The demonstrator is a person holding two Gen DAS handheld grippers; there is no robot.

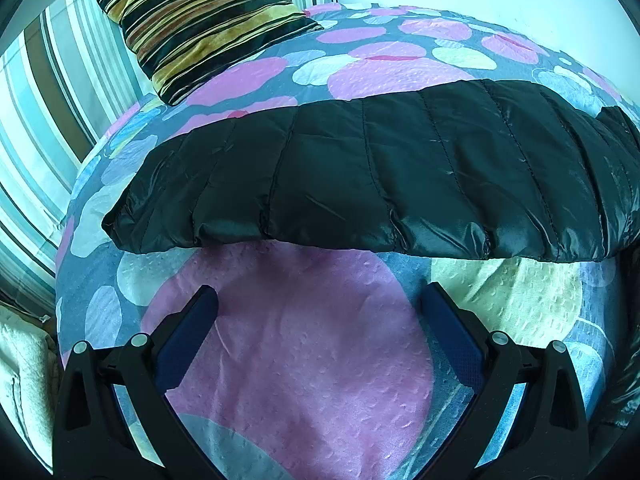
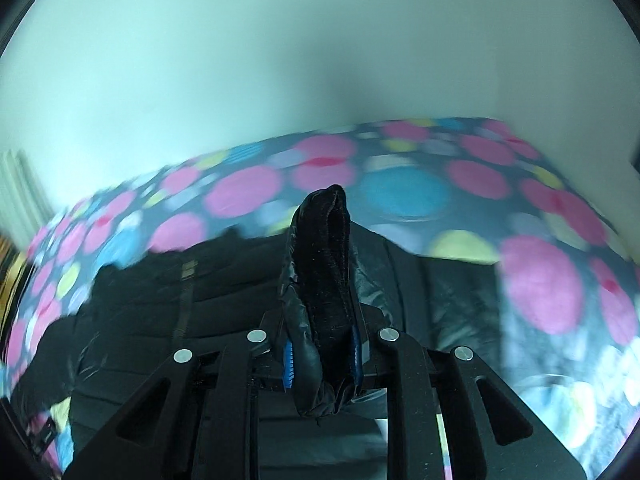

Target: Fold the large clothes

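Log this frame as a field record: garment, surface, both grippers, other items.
garment: black quilted puffer jacket, lying on the bed
surface: bedspread with coloured circles
left gripper: open, empty, over the bedspread, short of the jacket's near edge
right gripper: shut on a fold of the jacket's edge, fleece lining showing
other: striped cushion behind the jacket
image quality: right wrist view motion-blurred

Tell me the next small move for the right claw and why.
Probably carry the pinched cuff across and lay it on the jacket body. The right claw is shut on a black jacket cuff lifted above the spread garment, while the left claw hangs open over the bedspread, holding nothing.
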